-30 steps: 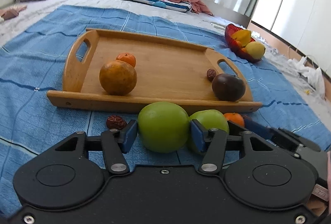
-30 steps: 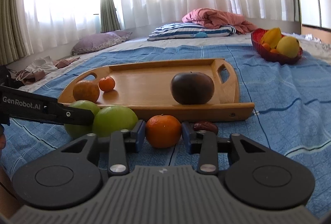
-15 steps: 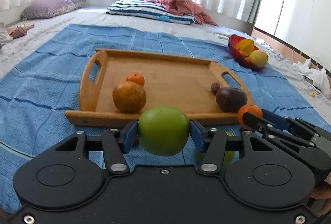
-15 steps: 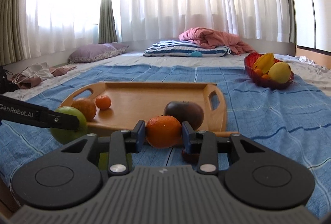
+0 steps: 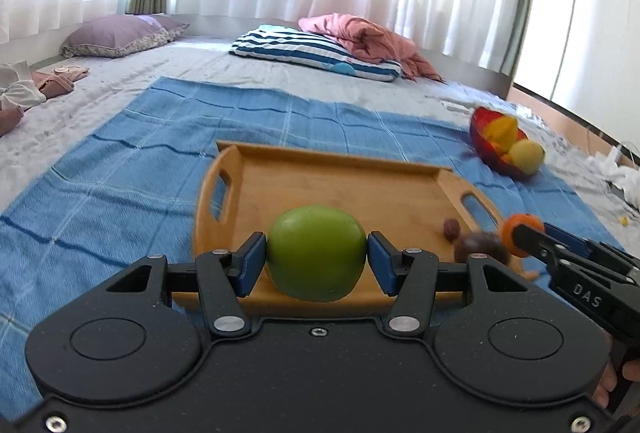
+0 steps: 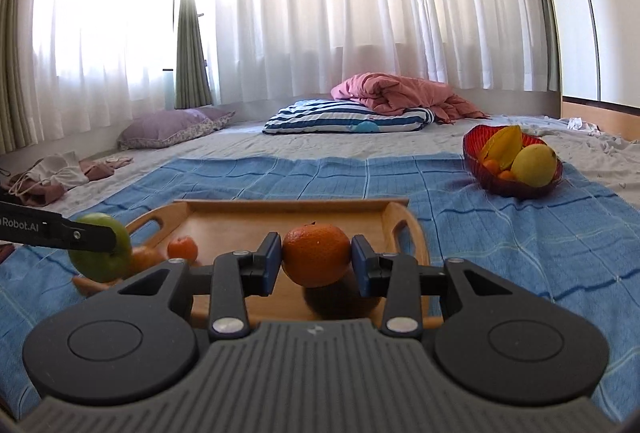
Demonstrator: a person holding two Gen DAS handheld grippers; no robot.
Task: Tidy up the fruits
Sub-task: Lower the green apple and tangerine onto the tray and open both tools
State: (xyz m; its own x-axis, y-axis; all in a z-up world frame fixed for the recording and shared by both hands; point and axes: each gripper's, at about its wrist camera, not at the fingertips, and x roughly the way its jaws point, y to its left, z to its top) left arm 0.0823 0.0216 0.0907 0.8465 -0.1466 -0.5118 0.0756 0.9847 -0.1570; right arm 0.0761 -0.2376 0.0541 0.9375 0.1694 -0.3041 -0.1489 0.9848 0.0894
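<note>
My left gripper point(image 5: 316, 261) is shut on a green apple point(image 5: 316, 253), held in the air over the near edge of the wooden tray point(image 5: 340, 185). My right gripper point(image 6: 316, 260) is shut on an orange point(image 6: 316, 255), also lifted above the tray point(image 6: 288, 221). On the tray lie a dark round fruit point(image 5: 480, 247), a small brown date point(image 5: 451, 227), a small tangerine point(image 6: 182, 248) and a larger orange fruit point(image 6: 146, 257), partly hidden. In the left wrist view the right gripper's orange point(image 5: 516, 233) shows at right; in the right wrist view the apple point(image 6: 102, 253) shows at left.
A red bowl point(image 6: 508, 187) with yellow fruit and small oranges sits on the blue blanket point(image 5: 120, 169) at the far right. A striped pillow point(image 5: 312, 51), a pink quilt point(image 6: 404, 97), a purple pillow point(image 5: 116, 35) and clothes point(image 6: 60, 173) lie farther back on the bed.
Both grippers have risen off the blanket with their fruit, the apple and the orange, and now hang over the tray. A second green apple and a date near the tray's front have dropped from view.
</note>
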